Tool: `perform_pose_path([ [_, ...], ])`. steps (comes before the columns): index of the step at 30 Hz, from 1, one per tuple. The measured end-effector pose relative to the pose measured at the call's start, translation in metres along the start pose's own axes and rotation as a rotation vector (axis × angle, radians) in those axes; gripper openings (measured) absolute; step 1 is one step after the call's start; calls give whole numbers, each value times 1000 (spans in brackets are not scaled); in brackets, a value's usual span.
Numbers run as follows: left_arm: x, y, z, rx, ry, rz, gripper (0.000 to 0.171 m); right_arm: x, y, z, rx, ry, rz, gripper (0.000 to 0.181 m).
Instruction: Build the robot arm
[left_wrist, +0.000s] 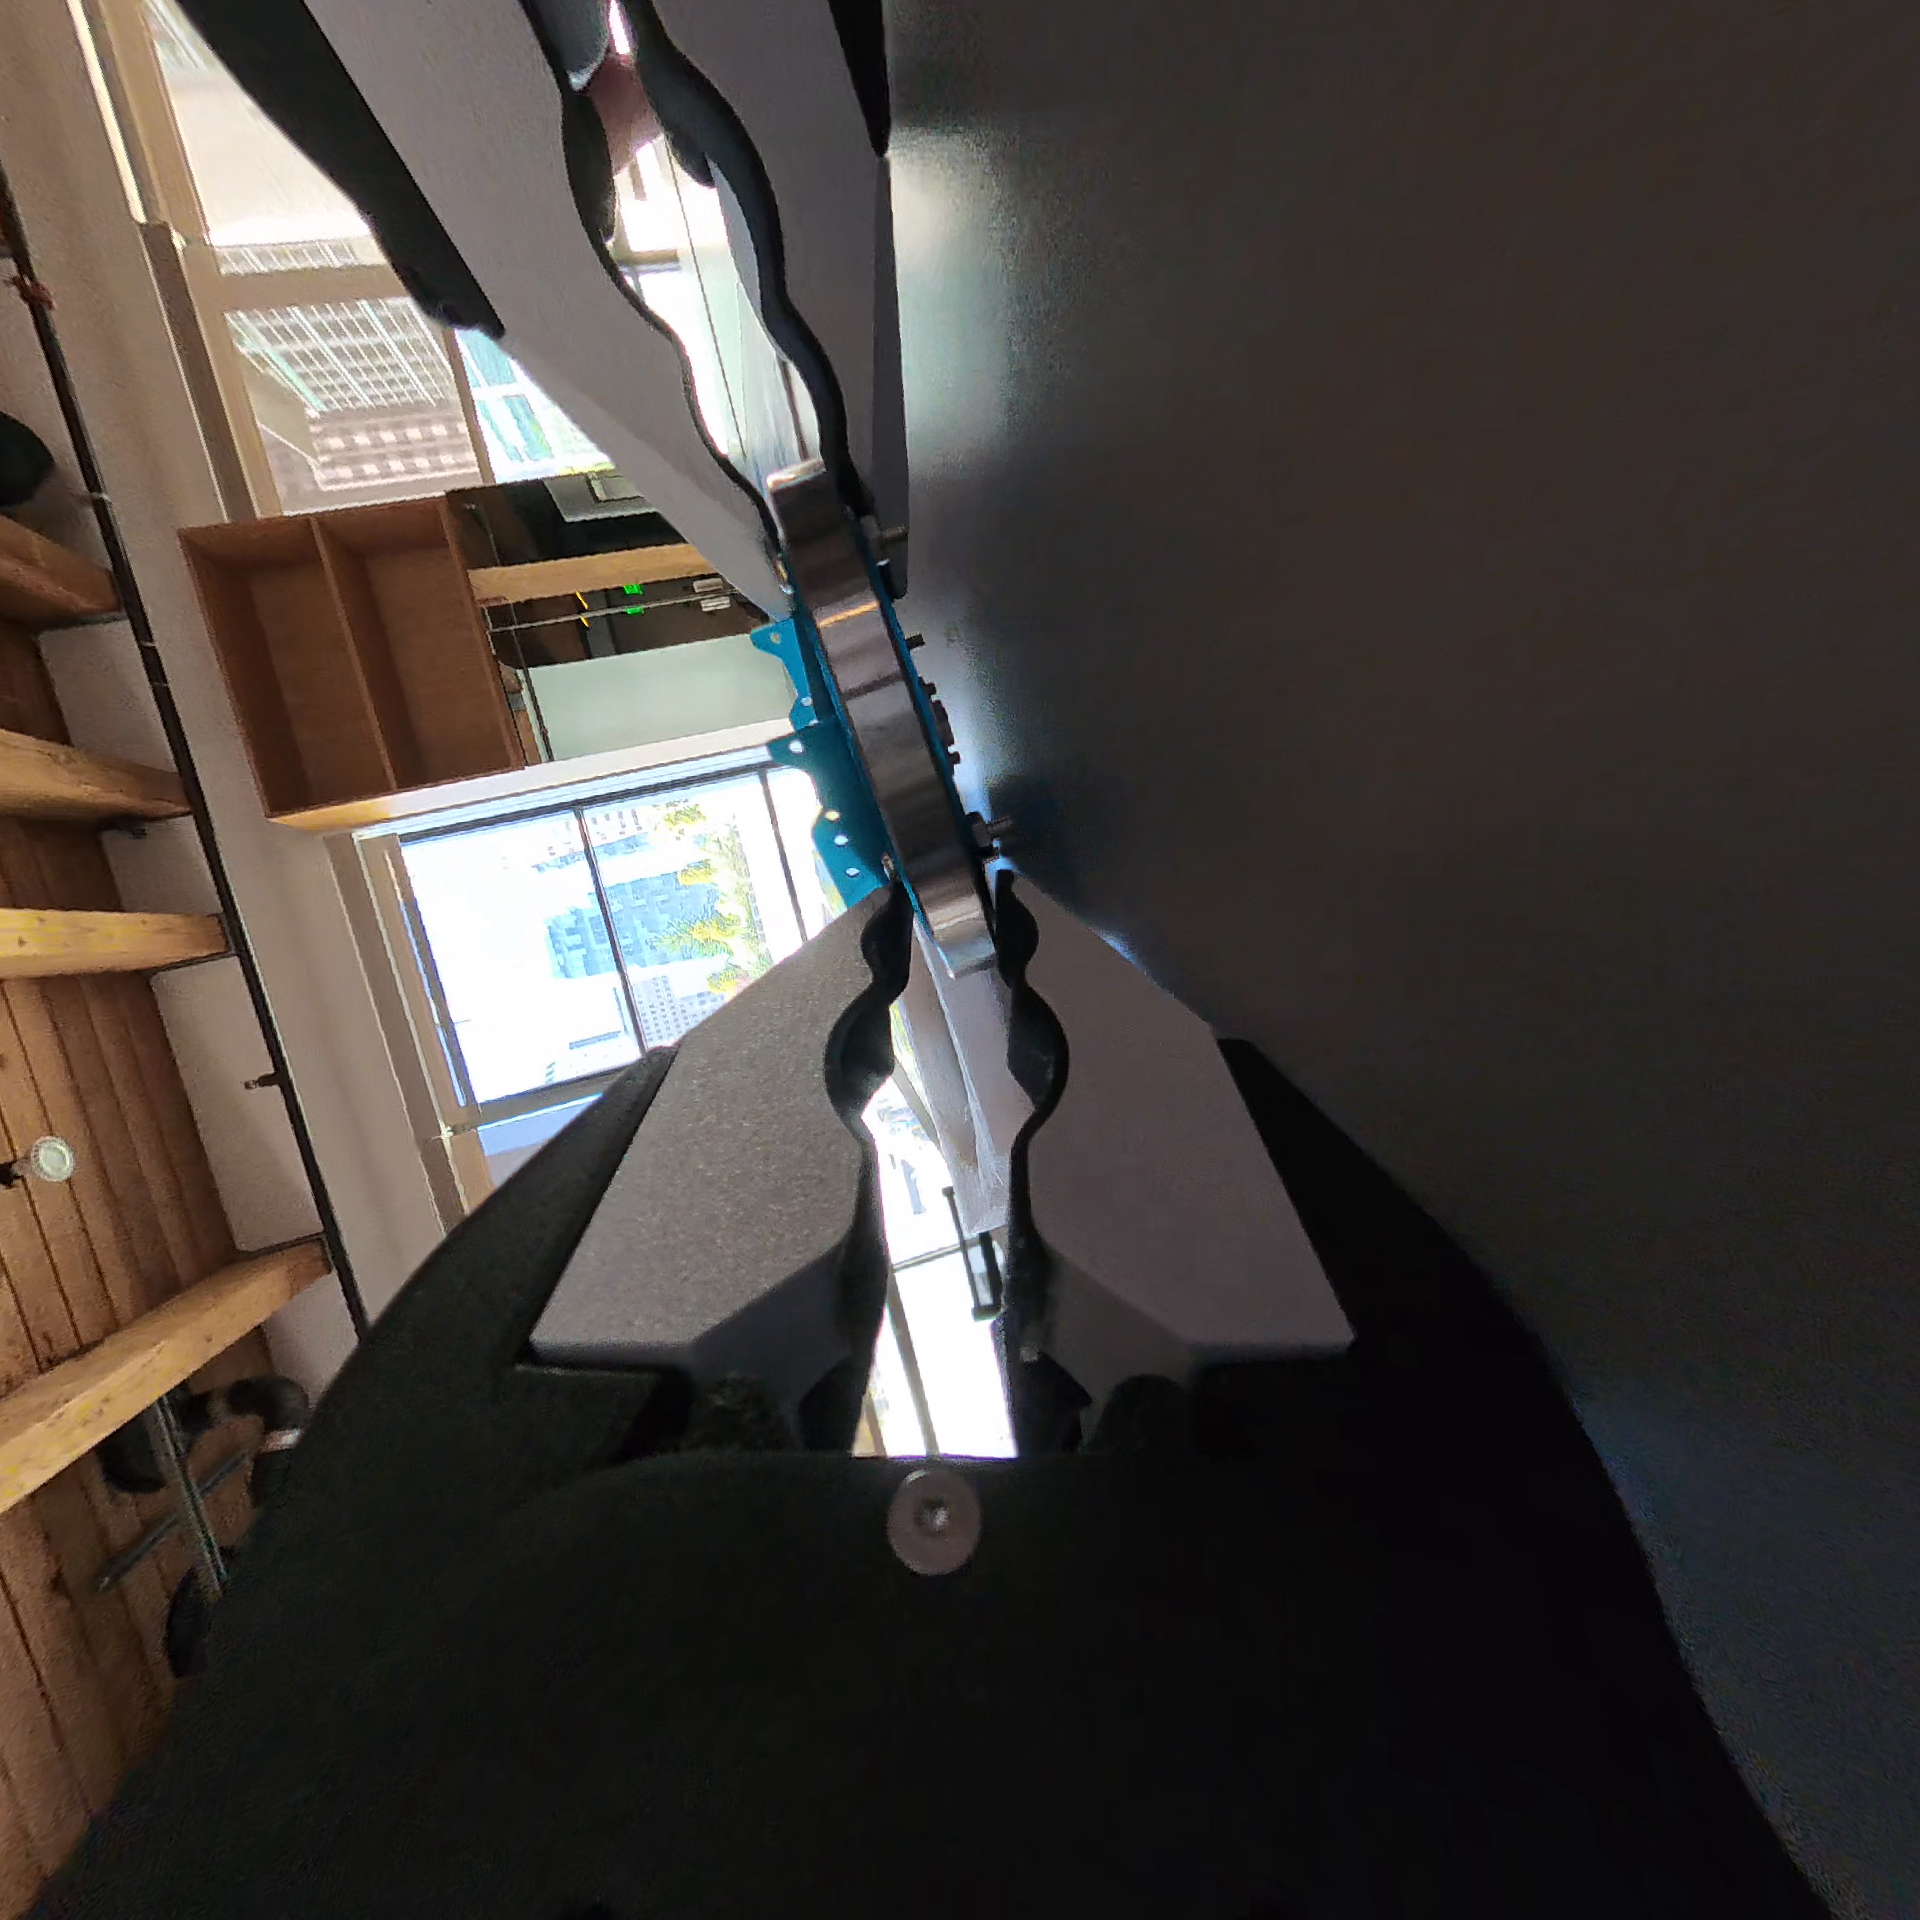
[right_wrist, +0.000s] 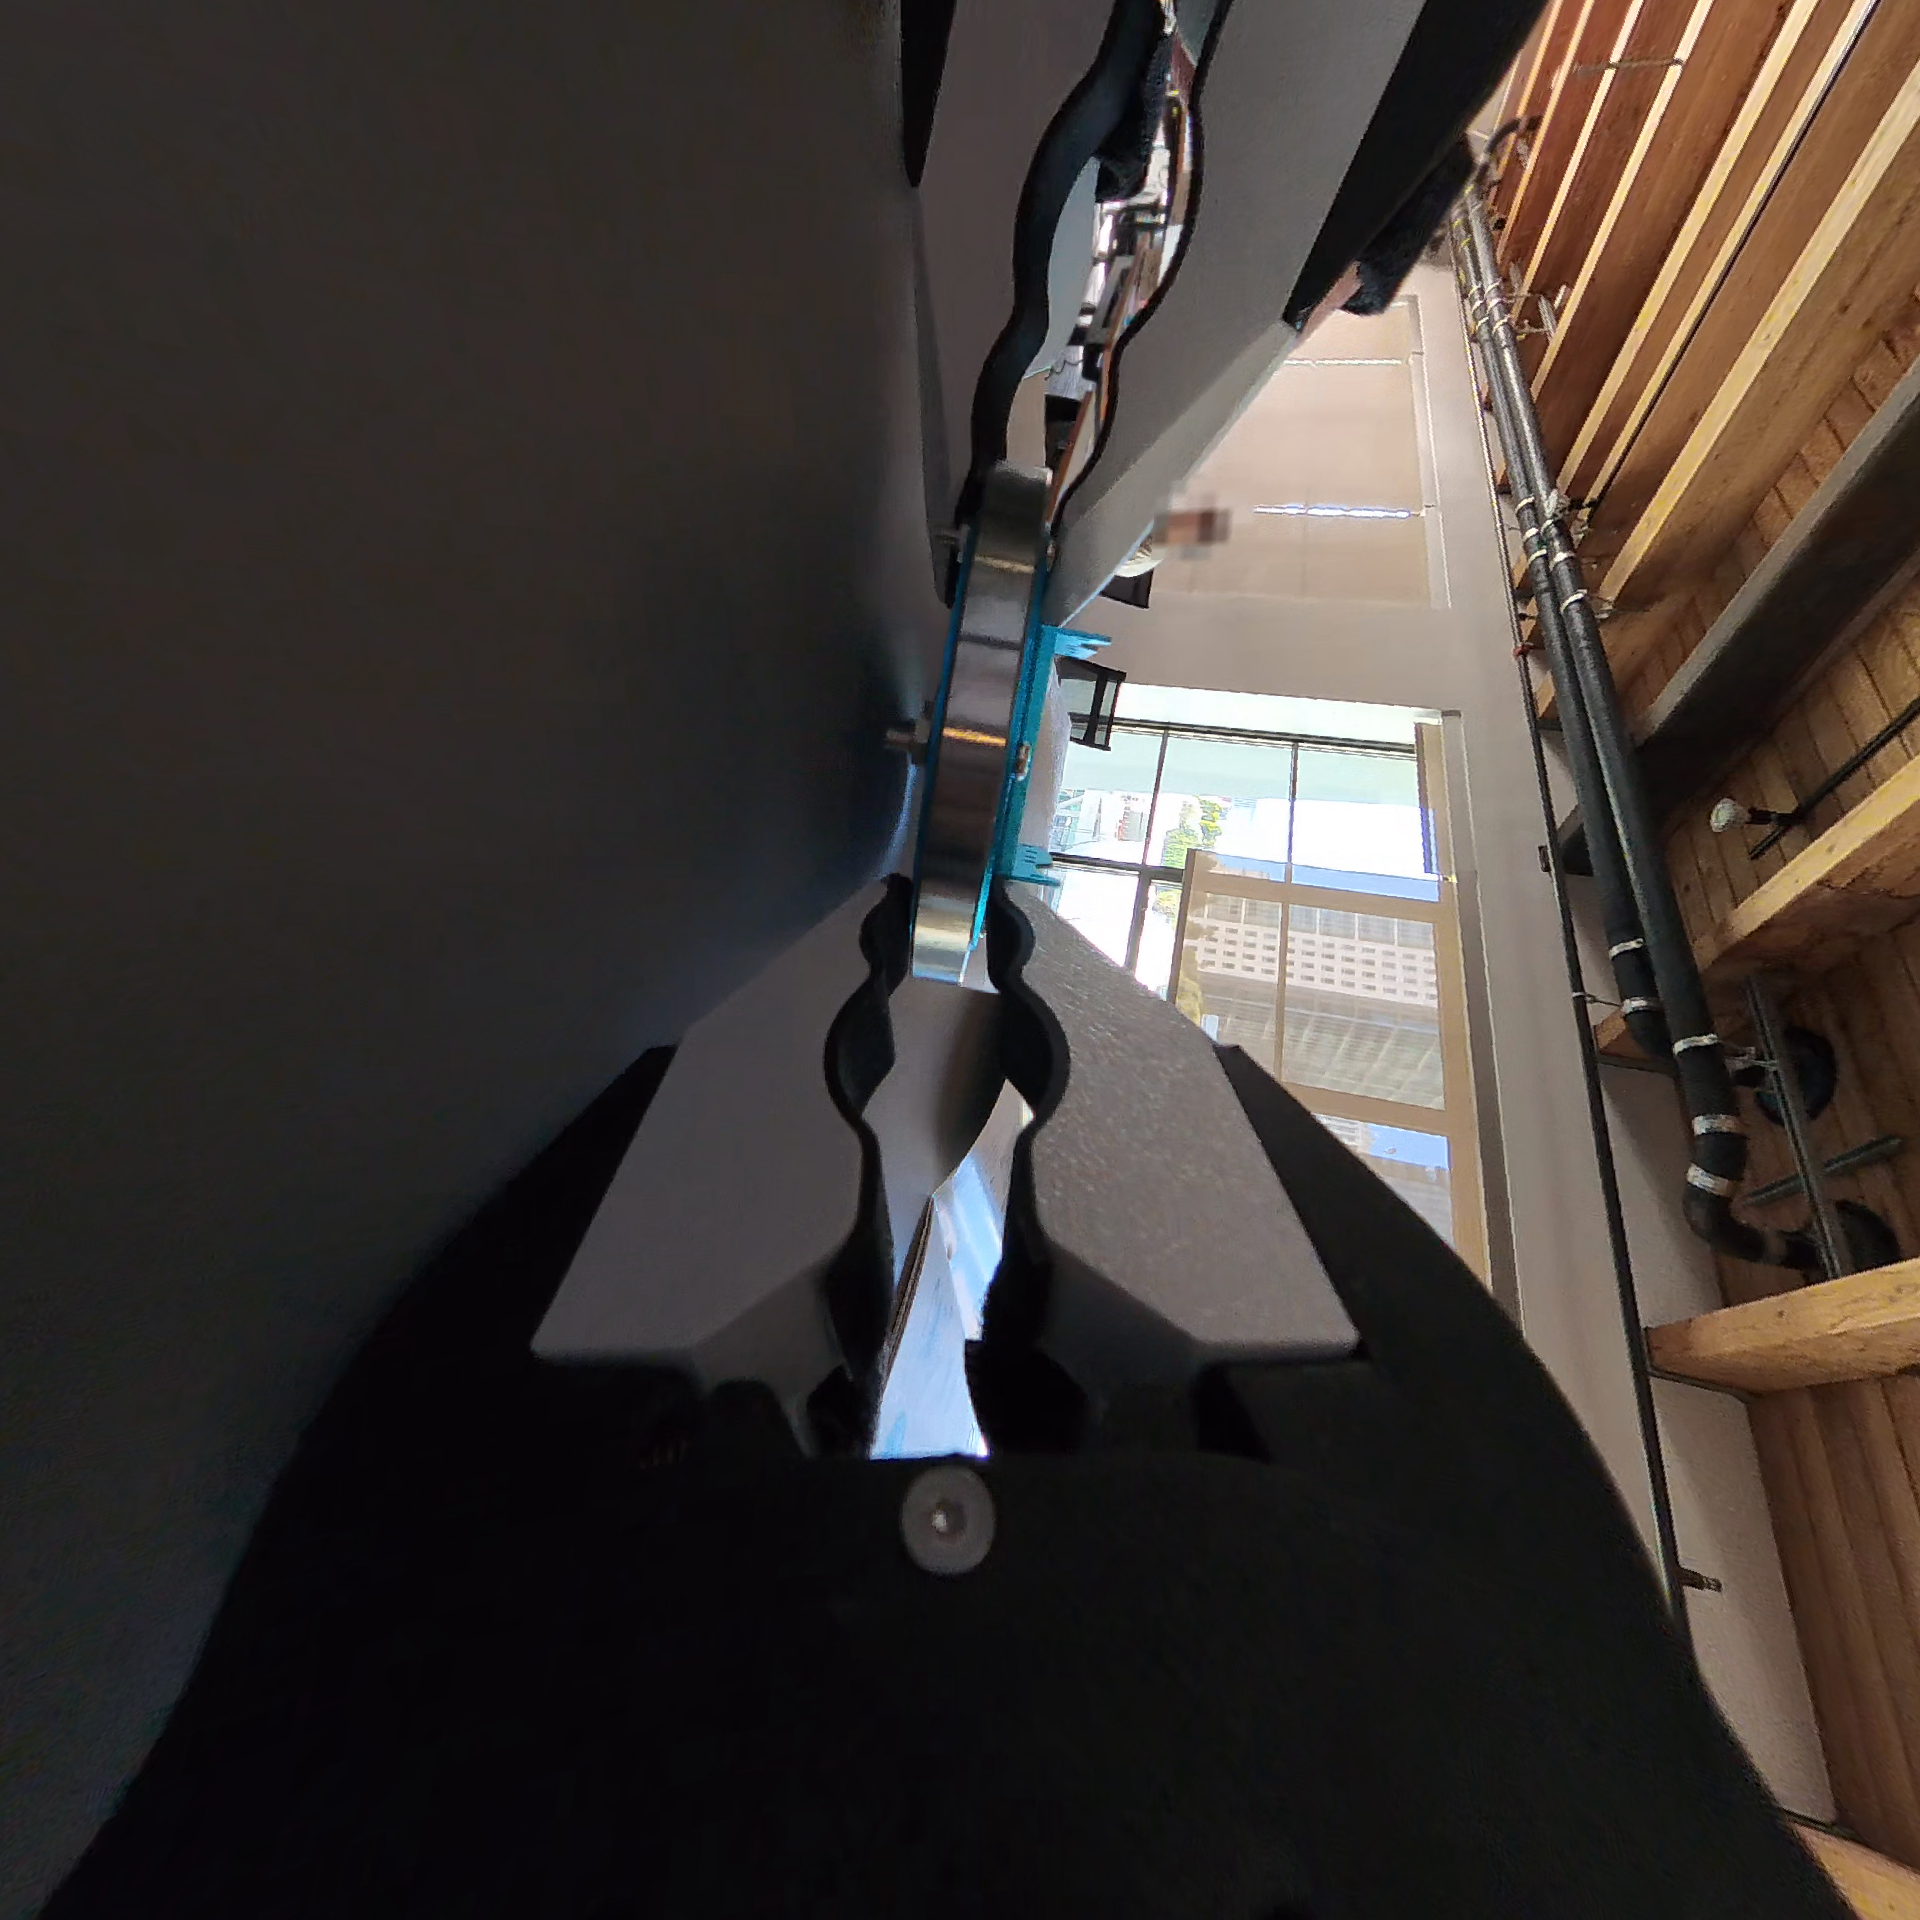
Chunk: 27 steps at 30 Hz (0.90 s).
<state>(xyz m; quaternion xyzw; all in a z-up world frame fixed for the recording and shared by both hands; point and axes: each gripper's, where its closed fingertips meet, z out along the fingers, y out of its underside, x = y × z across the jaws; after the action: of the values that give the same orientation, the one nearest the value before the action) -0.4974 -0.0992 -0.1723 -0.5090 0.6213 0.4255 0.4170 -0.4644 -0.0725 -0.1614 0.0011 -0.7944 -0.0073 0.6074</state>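
Note:
A round silver metal disc with blue plates on both faces (left_wrist: 883, 717) lies edge-on against a dark flat surface (left_wrist: 1455, 727). My left gripper (left_wrist: 945, 909) is shut on the disc's near rim, one finger on each face. The right gripper (left_wrist: 821, 488) comes in from the far side and clamps the opposite rim. In the right wrist view the same disc (right_wrist: 977, 748) sits between my right gripper's tips (right_wrist: 951, 914), which are shut on its near rim. The left gripper (right_wrist: 1013, 488) holds the far rim. The dark surface (right_wrist: 416, 623) fills the left side there.
A wooden open-fronted shelf box (left_wrist: 353, 655) hangs by large windows (left_wrist: 582, 935). Wooden ceiling beams (left_wrist: 104, 935) and black pipes (right_wrist: 1621, 831) run along one side. A window wall (right_wrist: 1299, 935) stands beyond the disc. The left gripper's tips are roughly 5 cm from the right gripper's.

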Motion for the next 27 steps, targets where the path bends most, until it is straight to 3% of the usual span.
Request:
perform_pose_path([
  [4, 3, 5, 0, -6, 20, -3, 17, 2, 3, 4, -17, 12, 32, 13],
  [6, 0, 8, -4, -2, 10, -63, 26, 3, 4, 3, -17, 20, 14, 13],
  [10, -19, 16, -24, 20, -37, -286, 23, 3, 4, 2, -10, 35, 1, 13],
  [14, -48, 34, -44, 16, -128, -653, 22, 2, 5, 4, 3, 35, -16, 13],
  [17, -62, 30, -50, 43, -163, -890, 26, 1, 6, 9, 3, 10, -10, 14],
  [22, -76, 17, -49, 85, -189, -1114, 26, -5, 6, 16, 10, -86, -46, 18],
  [27, -99, 13, -51, 213, -187, -1303, 27, -6, 8, 17, -23, -143, -80, 19],
])
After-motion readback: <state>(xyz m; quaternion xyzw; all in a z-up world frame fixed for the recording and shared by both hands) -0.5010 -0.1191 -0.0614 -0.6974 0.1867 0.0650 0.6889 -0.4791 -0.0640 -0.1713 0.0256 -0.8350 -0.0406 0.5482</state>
